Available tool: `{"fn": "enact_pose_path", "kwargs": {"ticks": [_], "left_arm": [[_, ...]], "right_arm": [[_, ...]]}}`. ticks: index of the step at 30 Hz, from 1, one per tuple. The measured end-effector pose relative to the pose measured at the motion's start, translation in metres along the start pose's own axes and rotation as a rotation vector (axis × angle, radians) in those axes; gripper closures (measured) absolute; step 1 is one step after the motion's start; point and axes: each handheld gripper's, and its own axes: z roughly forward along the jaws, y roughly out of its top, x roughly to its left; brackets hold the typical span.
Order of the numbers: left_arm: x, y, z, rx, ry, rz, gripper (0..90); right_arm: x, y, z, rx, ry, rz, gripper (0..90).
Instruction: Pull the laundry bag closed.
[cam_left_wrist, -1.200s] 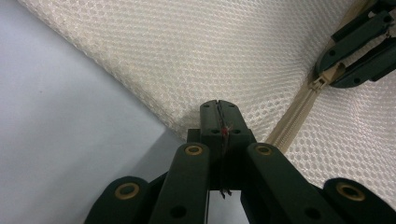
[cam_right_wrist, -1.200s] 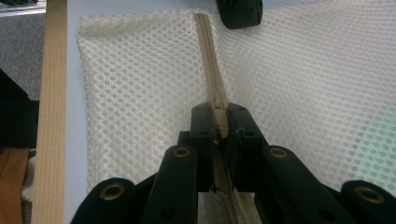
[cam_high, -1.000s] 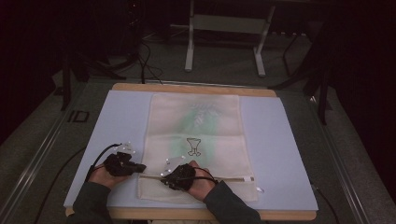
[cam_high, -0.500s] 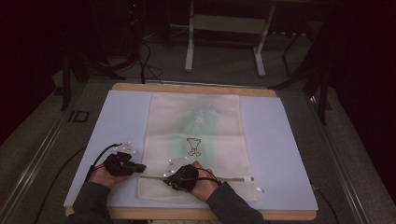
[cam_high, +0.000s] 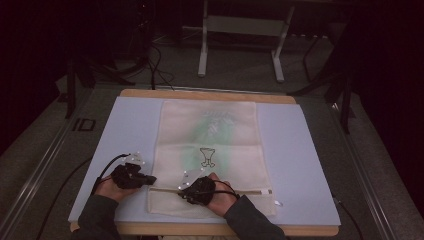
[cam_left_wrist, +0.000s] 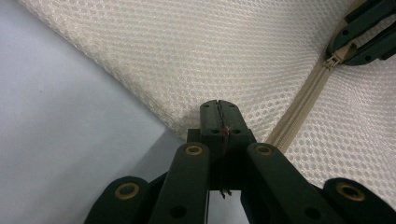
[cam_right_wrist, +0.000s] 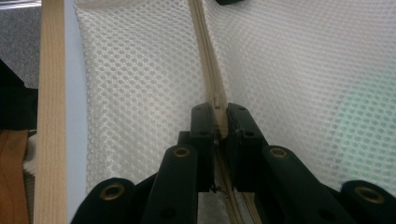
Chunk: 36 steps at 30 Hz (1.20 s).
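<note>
A mesh bag (cam_high: 207, 155) is spread across the table (cam_high: 300, 150) middle. Its near-left corner is pinched by the left gripper (cam_left_wrist: 218, 108); the zipper pull (cam_right_wrist: 218, 105) is clamped by the right gripper (cam_right_wrist: 218, 116).

The high view looks forward and down from above the person's side, far off, taking in the whole table (cam_high: 310, 150). The 2 gripper views sit close, each looking along its own jaws onto the mesh bag (cam_left_wrist: 224, 51); both share its zipper (cam_right_wrist: 205, 56).
</note>
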Motion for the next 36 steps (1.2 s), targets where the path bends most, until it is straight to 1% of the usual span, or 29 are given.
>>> {"fn": "enact_pose_path", "kwargs": {"ticks": [9, 24, 30, 32, 35, 36], "left_arm": [[0.000, 0.000, 0.000, 0.001, 0.001, 0.001, 90.0], [0.000, 0.000, 0.000, 0.001, 0.002, 0.002, 90.0], [0.000, 0.000, 0.000, 0.001, 0.001, 0.002, 90.0], [0.000, 0.000, 0.000, 0.000, 0.000, 0.000, 90.0], [0.000, 0.000, 0.000, 0.000, 0.001, 0.000, 90.0], [0.000, 0.000, 0.000, 0.000, 0.001, 0.000, 90.0]], "right_arm": [[0.001, -0.001, -0.001, 0.004, -0.005, -0.011, 82.2], [0.001, -0.006, -0.008, 0.013, -0.013, -0.007, 82.2], [0.001, -0.007, -0.009, 0.021, -0.018, -0.012, 82.2], [0.001, -0.008, -0.011, 0.018, -0.016, -0.006, 82.2], [0.001, -0.009, -0.012, 0.018, -0.019, -0.012, 82.2], [0.001, -0.009, -0.012, 0.020, -0.019, -0.006, 82.2]]}}
